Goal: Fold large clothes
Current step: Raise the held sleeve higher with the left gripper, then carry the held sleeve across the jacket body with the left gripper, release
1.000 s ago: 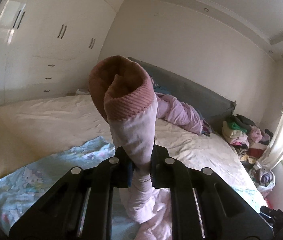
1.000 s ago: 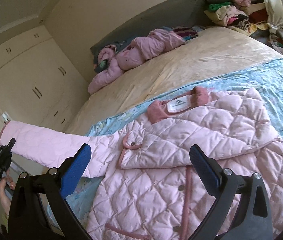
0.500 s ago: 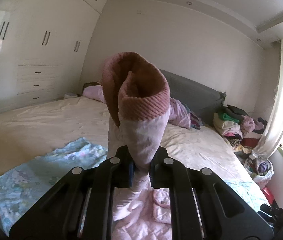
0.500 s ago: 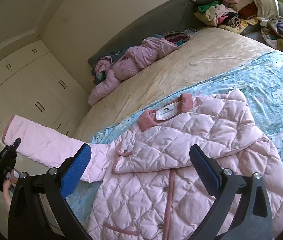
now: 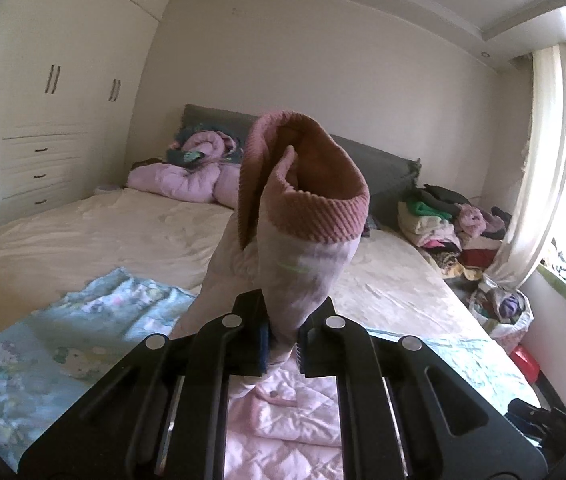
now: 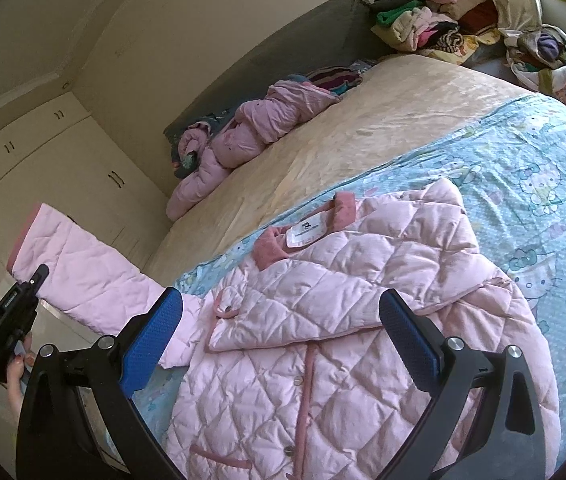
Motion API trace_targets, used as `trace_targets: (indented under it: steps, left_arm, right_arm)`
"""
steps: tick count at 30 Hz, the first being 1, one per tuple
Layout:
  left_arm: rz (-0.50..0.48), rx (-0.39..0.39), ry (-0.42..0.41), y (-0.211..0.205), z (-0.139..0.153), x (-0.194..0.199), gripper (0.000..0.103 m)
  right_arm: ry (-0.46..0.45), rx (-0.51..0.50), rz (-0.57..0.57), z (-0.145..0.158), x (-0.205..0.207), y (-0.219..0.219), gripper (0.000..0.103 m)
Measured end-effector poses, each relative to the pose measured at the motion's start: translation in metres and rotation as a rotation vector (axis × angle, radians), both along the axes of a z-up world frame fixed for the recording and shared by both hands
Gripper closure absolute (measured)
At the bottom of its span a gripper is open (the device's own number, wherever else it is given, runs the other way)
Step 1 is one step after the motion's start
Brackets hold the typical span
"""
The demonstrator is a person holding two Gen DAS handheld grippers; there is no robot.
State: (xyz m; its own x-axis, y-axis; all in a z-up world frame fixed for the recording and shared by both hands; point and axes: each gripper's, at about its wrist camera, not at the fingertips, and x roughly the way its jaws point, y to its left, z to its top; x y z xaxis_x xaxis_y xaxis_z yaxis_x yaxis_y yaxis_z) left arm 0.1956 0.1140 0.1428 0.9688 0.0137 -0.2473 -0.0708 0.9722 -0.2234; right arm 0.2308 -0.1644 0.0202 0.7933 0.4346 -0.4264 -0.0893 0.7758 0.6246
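Note:
A pink quilted jacket [image 6: 343,320] lies front-up on a light blue cartoon-print sheet [image 6: 523,184] on the bed, one side folded over its middle. My left gripper [image 5: 283,346] is shut on the jacket's left sleeve [image 5: 283,264] near its darker pink ribbed cuff [image 5: 315,188], holding it raised off the bed. In the right wrist view the sleeve [image 6: 79,268] stretches out to the left with the left gripper [image 6: 15,312] on it. My right gripper [image 6: 279,344] is open and empty, hovering over the jacket's front.
A lilac padded garment [image 6: 255,136] lies by the grey headboard [image 5: 379,160]. A pile of clothes [image 5: 443,216] and a stuffed bag [image 5: 503,312] sit right of the bed. White wardrobes [image 5: 55,120] stand on the left. The cream bedspread [image 5: 103,236] covers the far bed.
My left gripper has swung the held sleeve rightward, toward the jacket. The right gripper stayed open and drew back slightly over the jacket.

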Motion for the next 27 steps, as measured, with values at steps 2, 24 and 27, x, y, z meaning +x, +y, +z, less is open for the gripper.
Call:
trace_targets:
  steps: [2, 24, 27]
  left_arm:
    - [-0.017, 0.006, 0.001, -0.011, -0.002, 0.004, 0.1]
    - [-0.224, 0.078, 0.068, -0.099, -0.041, 0.044, 0.1]
    - [-0.252, 0.08, 0.095, -0.109, -0.053, 0.05, 0.1]
  right_arm:
    - [0.0, 0.001, -0.003, -0.001, -0.001, -0.005, 0.005]
    - [0.011, -0.017, -0.06, -0.006, -0.003, -0.038, 0.005]
    - [0.013, -0.017, -0.063, -0.008, -0.003, -0.038, 0.005]
